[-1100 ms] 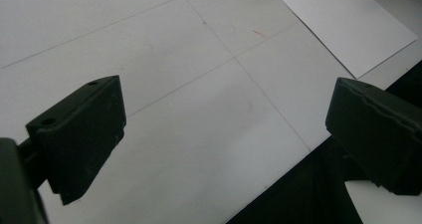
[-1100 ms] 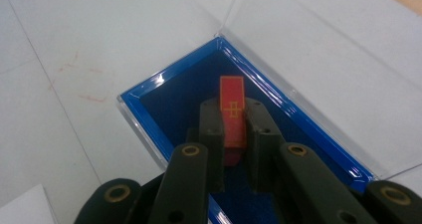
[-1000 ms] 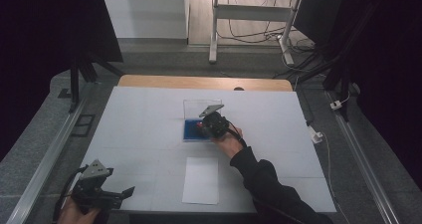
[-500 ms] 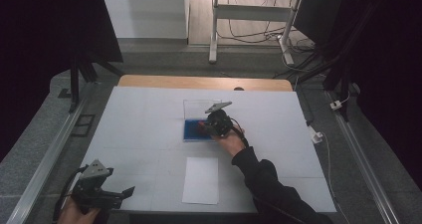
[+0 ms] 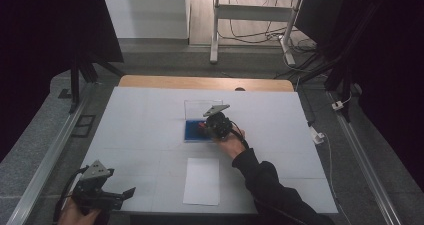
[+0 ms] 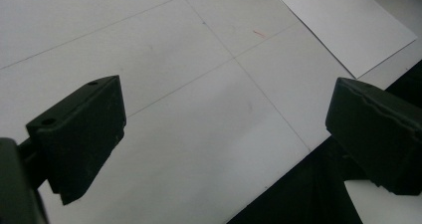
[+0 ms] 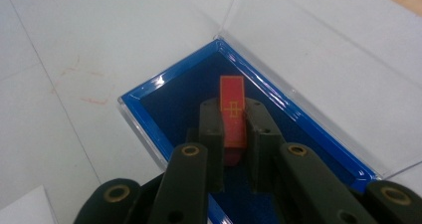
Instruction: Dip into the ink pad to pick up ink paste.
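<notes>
A clear box with a blue lining [image 5: 192, 132] stands on the white table, its see-through lid [image 5: 196, 108] raised at the far side. My right gripper [image 5: 206, 127] hangs over the box's right part, shut on a small red piece with a gold pattern [image 7: 232, 100]. In the right gripper view the piece stands upright between the jaws [image 7: 233, 112] above the dark blue floor [image 7: 166, 109] of the box. My left gripper [image 5: 126, 192] rests at the table's near left edge. It is open [image 6: 224, 134], and only bare table lies between its pads.
A white sheet of paper [image 5: 201, 181] lies near the front edge, between the two hands, and its corner shows in the left gripper view [image 6: 343, 25]. A wooden strip [image 5: 205, 82] runs along the table's far edge. Metal rails [image 5: 47, 155] flank both sides.
</notes>
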`<control>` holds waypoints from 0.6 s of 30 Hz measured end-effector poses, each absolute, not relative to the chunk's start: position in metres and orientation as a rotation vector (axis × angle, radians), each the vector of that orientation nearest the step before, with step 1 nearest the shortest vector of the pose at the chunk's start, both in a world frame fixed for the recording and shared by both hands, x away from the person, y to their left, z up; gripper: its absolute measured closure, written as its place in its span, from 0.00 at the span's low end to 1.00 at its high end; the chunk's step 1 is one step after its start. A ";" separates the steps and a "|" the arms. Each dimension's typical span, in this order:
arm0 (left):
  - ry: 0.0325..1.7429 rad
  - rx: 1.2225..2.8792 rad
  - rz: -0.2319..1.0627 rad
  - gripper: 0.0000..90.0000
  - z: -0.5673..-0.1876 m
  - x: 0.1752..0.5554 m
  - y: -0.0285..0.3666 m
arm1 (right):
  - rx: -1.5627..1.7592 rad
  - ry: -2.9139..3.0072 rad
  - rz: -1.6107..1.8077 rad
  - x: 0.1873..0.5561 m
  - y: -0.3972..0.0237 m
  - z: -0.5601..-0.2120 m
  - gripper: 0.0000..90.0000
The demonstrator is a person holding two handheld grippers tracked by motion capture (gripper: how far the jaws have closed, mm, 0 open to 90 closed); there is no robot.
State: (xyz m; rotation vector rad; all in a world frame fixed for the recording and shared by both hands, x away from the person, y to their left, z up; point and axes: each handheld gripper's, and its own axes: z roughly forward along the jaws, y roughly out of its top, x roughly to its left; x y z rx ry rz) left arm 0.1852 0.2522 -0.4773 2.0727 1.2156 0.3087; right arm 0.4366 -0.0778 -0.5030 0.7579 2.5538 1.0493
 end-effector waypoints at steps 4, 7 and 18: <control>1.215 2.070 0.308 0.03 -0.477 0.185 0.253 | 0.785 2.557 1.062 0.438 -0.079 -0.502 0.89; 1.214 2.070 0.309 0.03 -0.477 0.185 0.253 | 0.792 2.555 1.072 0.439 -0.080 -0.502 0.89; 1.213 2.070 0.310 0.03 -0.477 0.185 0.253 | 0.727 2.573 1.165 0.431 -0.086 -0.484 0.89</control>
